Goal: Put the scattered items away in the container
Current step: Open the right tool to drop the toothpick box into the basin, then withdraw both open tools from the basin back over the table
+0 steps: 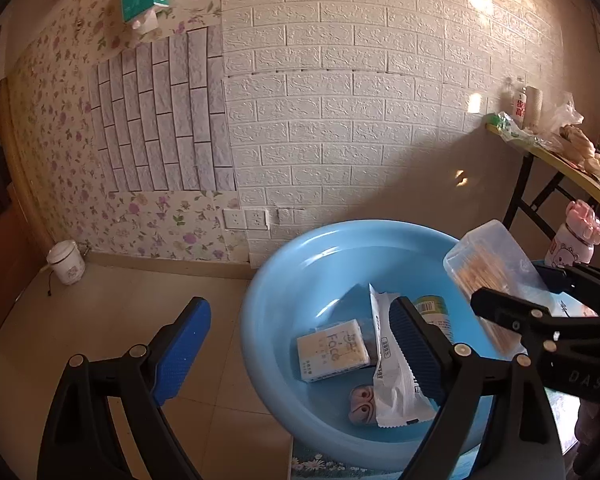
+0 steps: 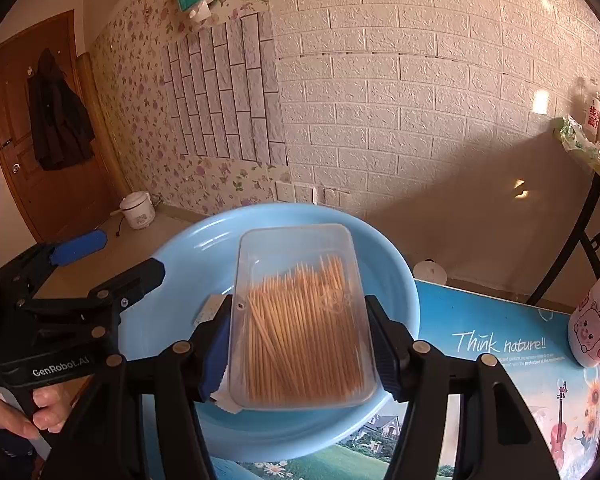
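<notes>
Right claw (image 2: 300, 344): we've got it clamped on the toothpick box (image 2: 300, 320), pads pressing both long sides.
Toothpick box: clear plastic, rounded corners, packed with pale wooden picks; we see it held in the air above the blue basin (image 2: 396, 276), not touching it.
Key relation: its long axis runs straight ahead from our right claw, out over the bowl's middle, so we judge the drop is straight down with no sideways carry needed.
Left claw (image 1: 300, 344): released, jaws standing wide, nothing between them; it sits at the basin's near-left rim.
Basin contents: a cream Face box (image 1: 334, 354), a white sachet (image 1: 396, 364), a green-labelled tin (image 1: 432, 310).
Nearer hand: the right, already over the target on the desk (image 2: 500, 320).
Next, we reckon: lower a touch, then let go.
</notes>
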`<state>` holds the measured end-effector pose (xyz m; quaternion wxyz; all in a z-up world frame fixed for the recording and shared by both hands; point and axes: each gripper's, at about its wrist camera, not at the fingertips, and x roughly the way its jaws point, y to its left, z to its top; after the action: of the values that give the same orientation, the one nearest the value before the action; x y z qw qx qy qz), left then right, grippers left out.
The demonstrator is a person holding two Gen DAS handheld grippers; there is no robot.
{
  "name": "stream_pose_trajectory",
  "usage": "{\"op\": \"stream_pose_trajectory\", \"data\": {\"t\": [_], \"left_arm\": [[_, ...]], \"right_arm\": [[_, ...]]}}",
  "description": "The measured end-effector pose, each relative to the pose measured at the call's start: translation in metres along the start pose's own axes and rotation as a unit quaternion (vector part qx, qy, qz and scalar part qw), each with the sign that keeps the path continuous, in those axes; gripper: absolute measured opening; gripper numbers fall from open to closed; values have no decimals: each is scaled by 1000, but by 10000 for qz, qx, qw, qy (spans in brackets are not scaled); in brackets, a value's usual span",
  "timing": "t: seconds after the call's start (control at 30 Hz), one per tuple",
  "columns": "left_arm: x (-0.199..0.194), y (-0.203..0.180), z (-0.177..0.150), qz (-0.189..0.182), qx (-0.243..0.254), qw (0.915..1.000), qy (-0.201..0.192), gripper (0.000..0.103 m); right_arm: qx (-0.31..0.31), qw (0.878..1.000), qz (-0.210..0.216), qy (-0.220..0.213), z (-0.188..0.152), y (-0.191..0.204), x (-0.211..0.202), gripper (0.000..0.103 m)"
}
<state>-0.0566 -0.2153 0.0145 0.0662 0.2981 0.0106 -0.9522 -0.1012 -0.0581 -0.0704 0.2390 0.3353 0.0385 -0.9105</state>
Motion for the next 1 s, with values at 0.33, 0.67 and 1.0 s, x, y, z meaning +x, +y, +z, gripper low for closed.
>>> {"op": "stream_pose_trajectory", "data": {"t": [0.33,0.67,1.0], "left_arm": [[-5,9,-2,79,-168,9998,12,93],[-13,0,-2,24,-149,9999,-4,93],[-26,-18,-1,-30,-178,9998,-55,94]], "right_arm": [[-53,9996,-69,-260,8,3,-15,95],[-10,9997,-60,-220,2,-2,-25,95],[144,9995,-100,-277,-7,-19,-50,95]]}}
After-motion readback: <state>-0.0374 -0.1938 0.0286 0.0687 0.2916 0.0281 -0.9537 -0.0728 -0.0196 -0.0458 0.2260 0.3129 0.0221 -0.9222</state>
